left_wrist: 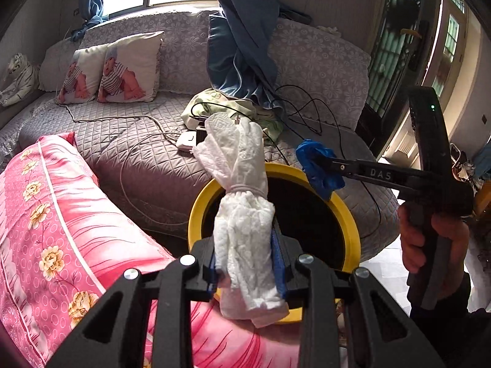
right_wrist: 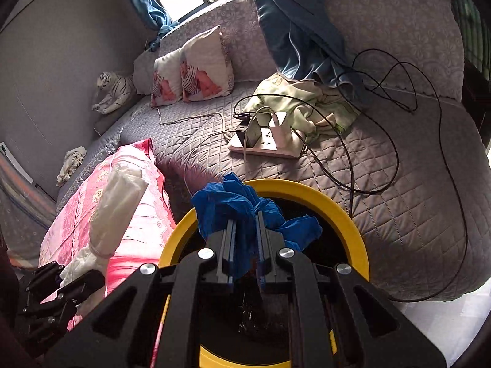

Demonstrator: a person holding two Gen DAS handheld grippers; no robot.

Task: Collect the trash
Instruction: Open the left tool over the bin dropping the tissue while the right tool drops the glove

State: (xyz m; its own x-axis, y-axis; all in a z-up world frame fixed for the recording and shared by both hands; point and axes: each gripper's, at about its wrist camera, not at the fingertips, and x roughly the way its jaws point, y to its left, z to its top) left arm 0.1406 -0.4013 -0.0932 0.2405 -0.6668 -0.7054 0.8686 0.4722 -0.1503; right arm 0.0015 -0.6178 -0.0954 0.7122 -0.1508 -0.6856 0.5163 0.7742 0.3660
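Holding both loads: your left tongs [left_wrist: 245,263] clamp the white tissue bundle [left_wrist: 242,202], long axis upright; right tongs [right_wrist: 245,245] clamp the blue wad [right_wrist: 242,211]. Yellow bin [right_wrist: 310,196] sits directly below both.

Grey quilted sofa [right_wrist: 399,214] bearing a white power strip [right_wrist: 264,147], black cables [right_wrist: 396,153], green cloth [right_wrist: 294,101], two printed cushions [right_wrist: 196,70]; pink floral bedding [left_wrist: 61,214]; toy tiger [right_wrist: 113,92].
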